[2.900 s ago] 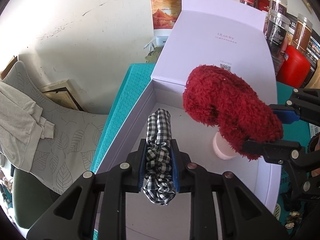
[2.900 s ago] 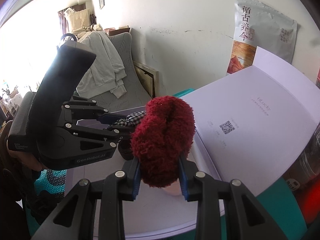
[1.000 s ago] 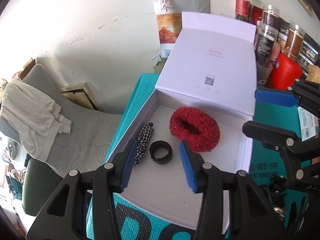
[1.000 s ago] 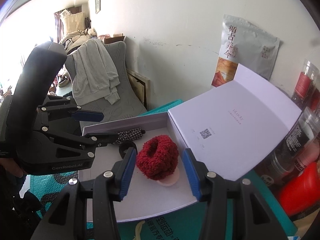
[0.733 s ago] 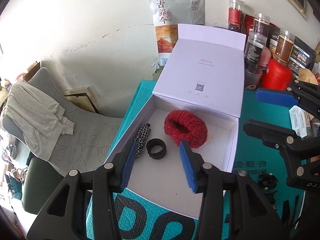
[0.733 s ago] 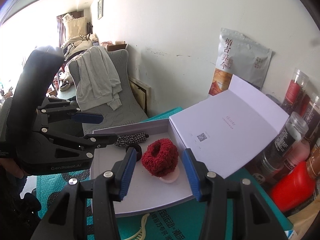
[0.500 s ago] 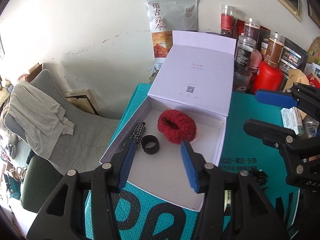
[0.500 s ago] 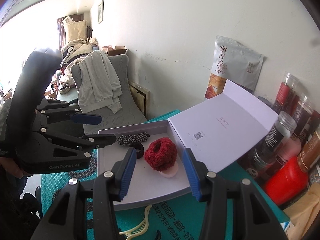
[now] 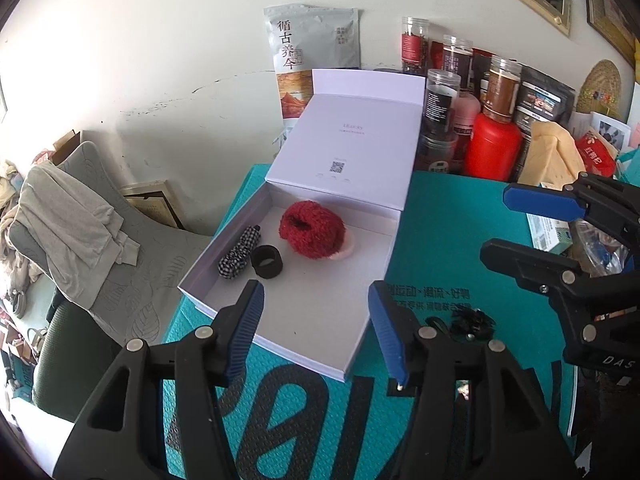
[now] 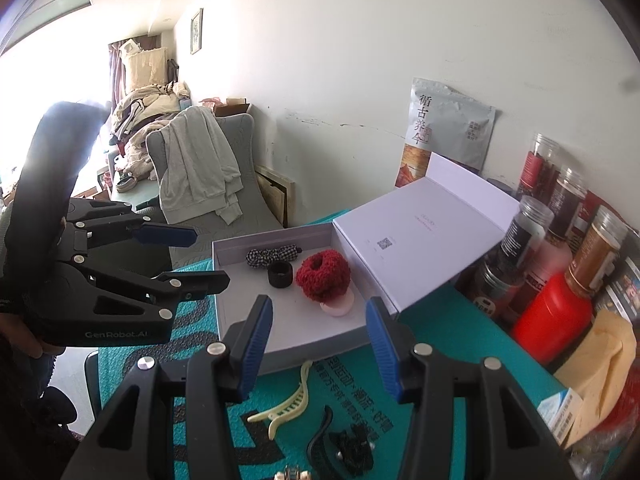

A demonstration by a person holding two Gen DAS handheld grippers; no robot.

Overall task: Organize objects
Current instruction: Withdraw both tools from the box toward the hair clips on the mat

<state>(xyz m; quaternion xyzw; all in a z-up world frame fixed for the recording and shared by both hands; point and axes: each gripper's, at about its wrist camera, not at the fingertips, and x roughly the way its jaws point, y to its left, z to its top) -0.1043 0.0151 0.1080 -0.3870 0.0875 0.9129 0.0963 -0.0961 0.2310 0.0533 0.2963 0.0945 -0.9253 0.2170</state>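
An open white box [image 9: 320, 312] [image 10: 240, 312] sits on the teal mat. Inside it lie a checked scrunchie [image 9: 239, 254] [image 10: 270, 257], a black band [image 9: 267, 261] [image 10: 279, 274] and a fuzzy red scrunchie [image 9: 312, 229] [image 10: 323, 274] resting partly on a pink disc [image 9: 347, 251] [image 10: 338, 305]. My left gripper [image 9: 316, 320] [image 10: 200, 258] is open and empty, above the box's near edge. My right gripper [image 10: 318, 340] [image 9: 520, 224] is open and empty, near the box's right side. A cream hair claw [image 10: 286, 404] and black clips [image 10: 340, 444] [image 9: 466, 320] lie on the mat outside the box.
The box lid [image 9: 348, 148] stands up at the back. Jars and a red canister [image 9: 494, 148] crowd the back right by the wall. A foil pouch [image 9: 312, 52] leans on the wall. A grey chair with a garment [image 9: 72, 216] stands left of the table.
Both grippers let go of their scrunchies, which now lie in the box. Both grippers opened and drew back and up from the box.
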